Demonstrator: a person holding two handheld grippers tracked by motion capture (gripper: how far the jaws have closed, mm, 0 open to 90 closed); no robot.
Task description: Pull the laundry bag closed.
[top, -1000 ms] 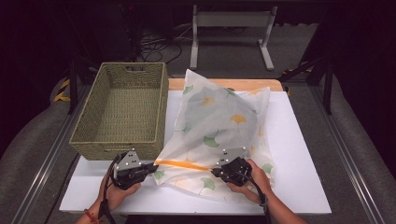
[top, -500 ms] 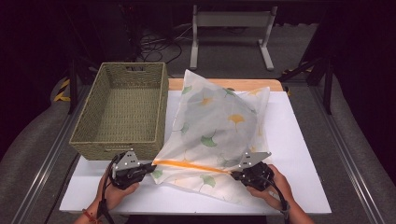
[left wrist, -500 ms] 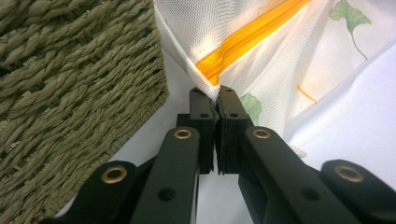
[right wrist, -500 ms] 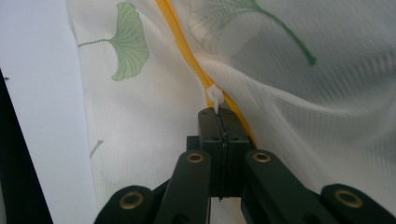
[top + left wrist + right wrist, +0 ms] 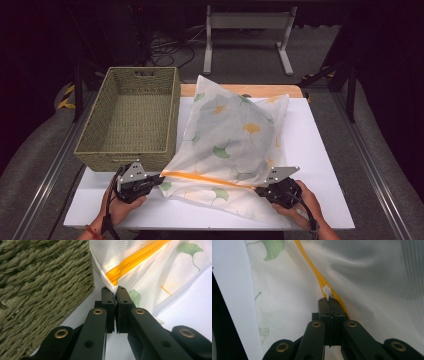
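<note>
A white mesh bag (image 5: pixel 230 135) printed with green and yellow leaves lies puffed up on the white table top. An orange zipper (image 5: pixel 205 179) runs along its near edge. At the zipper's left end my left gripper (image 5: pixel 161 178) is shut on the bag's corner, and the fabric is pinched between its pads (image 5: pixel 116 290). My right gripper (image 5: pixel 257 190) is at the zipper's right part. In the right gripper view it (image 5: pixel 329 300) is shut on the small white zipper pull (image 5: pixel 327 292), which sticks up from the orange tape (image 5: pixel 312 265).
An empty woven basket (image 5: pixel 100 150) stands on the left, close beside the left gripper, and its side wall (image 5: pixel 37 290) is right by the jaws. The white table top (image 5: pixel 320 150) has bare room to the right of the bag. A wooden board (image 5: pixel 270 91) lies behind it.
My right gripper has slid to the right along the bag's near edge, and the orange zipper line between the two grippers is longer. The left gripper has stayed put.
</note>
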